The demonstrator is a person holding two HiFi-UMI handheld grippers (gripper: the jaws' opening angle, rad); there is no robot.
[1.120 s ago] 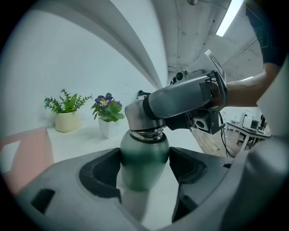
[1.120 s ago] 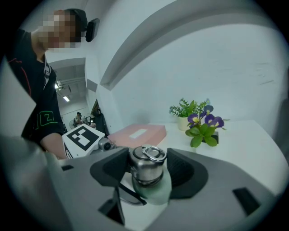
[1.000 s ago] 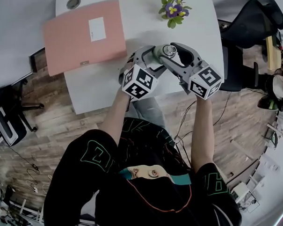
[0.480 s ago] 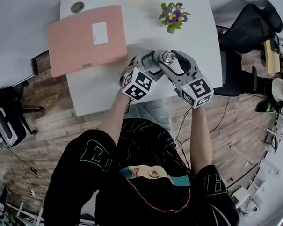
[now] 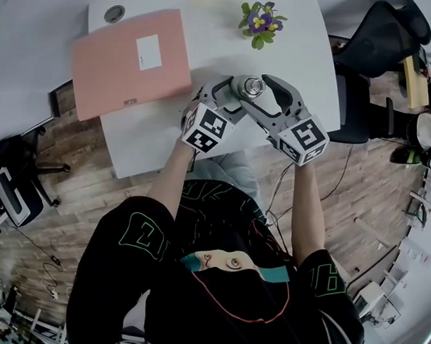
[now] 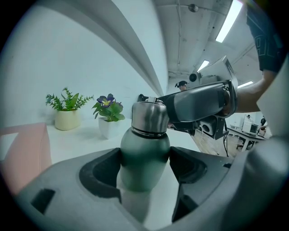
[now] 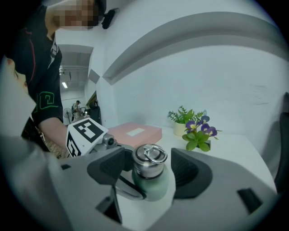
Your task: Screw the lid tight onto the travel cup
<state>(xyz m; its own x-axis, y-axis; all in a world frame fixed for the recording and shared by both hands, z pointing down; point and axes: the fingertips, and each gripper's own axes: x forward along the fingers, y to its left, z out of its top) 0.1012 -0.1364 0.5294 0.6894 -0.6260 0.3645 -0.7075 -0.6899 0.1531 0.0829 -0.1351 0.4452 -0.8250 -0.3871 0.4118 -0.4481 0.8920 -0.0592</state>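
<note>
L gripper point(image 6: 144, 164) jaws clamped on green travel cup point(image 6: 143, 149) body, cup upright. R gripper point(image 7: 150, 168) jaws opening w/ steel lid point(image 7: 149, 159) between them, not gripped

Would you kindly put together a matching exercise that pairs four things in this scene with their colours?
Things:
1. travel cup body
2. lid
3. folder
4. potted flower's blooms

Colours:
A. pink
B. purple and yellow
C. green
D. silver

Pairs: 1-C, 2-D, 3-A, 4-B
</note>
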